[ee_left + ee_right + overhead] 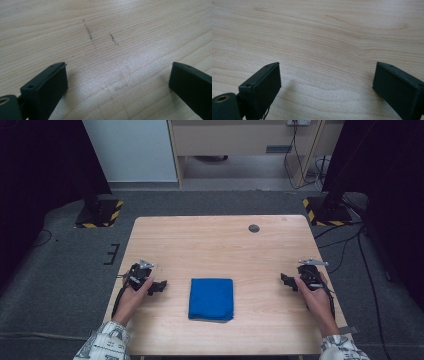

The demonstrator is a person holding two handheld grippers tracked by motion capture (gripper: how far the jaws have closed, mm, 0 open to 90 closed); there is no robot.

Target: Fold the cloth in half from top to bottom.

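Blue cloth folded at mid-table, a gripper waiting on either side

Blue cloth (211, 299) lies folded into a neat, nearly square pad on the wooden table (220, 240), toward the near edge and about midway between the two hands. Nothing touches it.

At the left, the left gripper (159, 286) rests low over the table in the person's left hand (134, 292), its tips pointing inward toward the cloth but stopping short of it — bare wood lies between. In the left gripper view its jaws stand spread wide apart, with nothing between them except wood grain and a couple of short dark scuff marks (89, 32).

Farther right sits the cloth itself, flat, its edges squared up.

At the right, the right gripper (286, 281) is held in the right hand (315, 295), also aimed inward and rather farther from the cloth than the left one. In the right gripper view its jaws are likewise wide apart over bare, pale wood — holding nothing

Beyond, near the far edge, a small dark round cap (254, 228) is set into the tabletop
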